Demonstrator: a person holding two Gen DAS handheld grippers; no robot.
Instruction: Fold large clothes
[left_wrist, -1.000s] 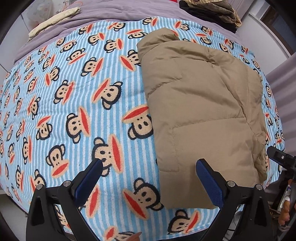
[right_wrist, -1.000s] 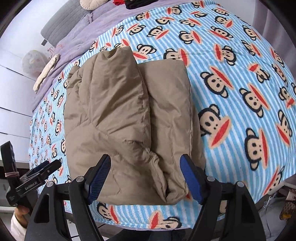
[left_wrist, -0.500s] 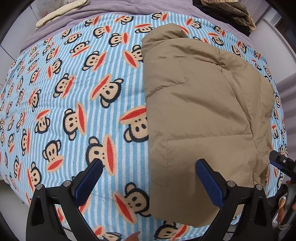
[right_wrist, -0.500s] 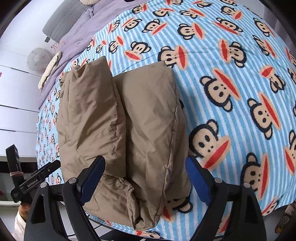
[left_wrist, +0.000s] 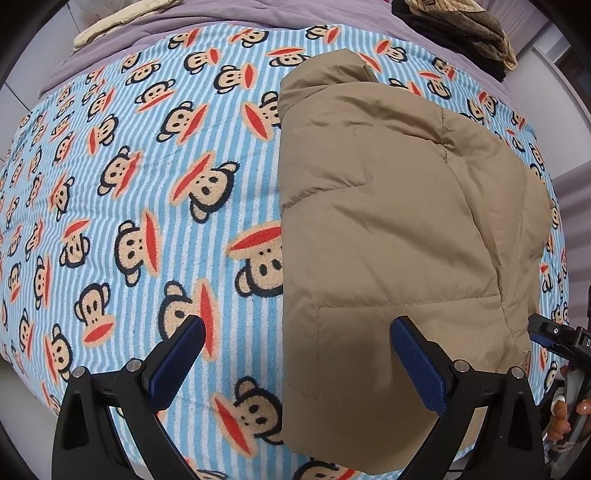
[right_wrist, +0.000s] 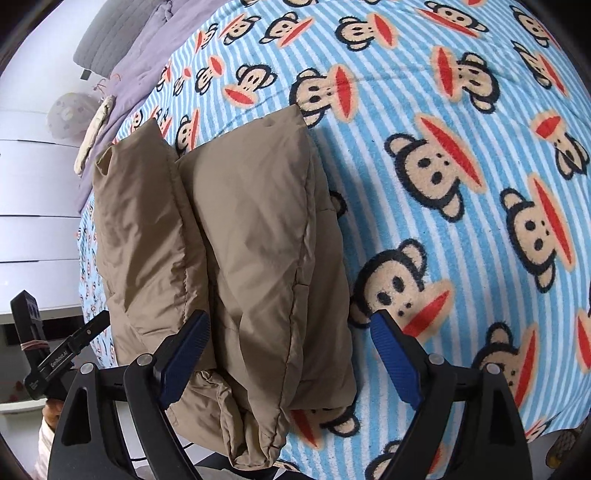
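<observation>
1. A tan padded jacket, folded into a long bundle, lies on the monkey-print blanket that covers the bed, and its near end hangs over the blanket's near edge.
2. In the right wrist view the jacket shows two padded folds side by side with a crease between them.
3. The left gripper stands wide above the jacket's left edge: one pad is over the blanket, the other over the tan cloth, and nothing is gripped.
4. The right gripper has just been opening and stands wide; the jacket's near right fold lies between its jaws, and the pads do not press it.
5. A purple sheet runs along the blanket's far edge.
6. On the sheet lie a cream cloth at the far left corner and a dark clothes pile at the far right.
7. A grey pillow lies beyond the purple sheet.
</observation>
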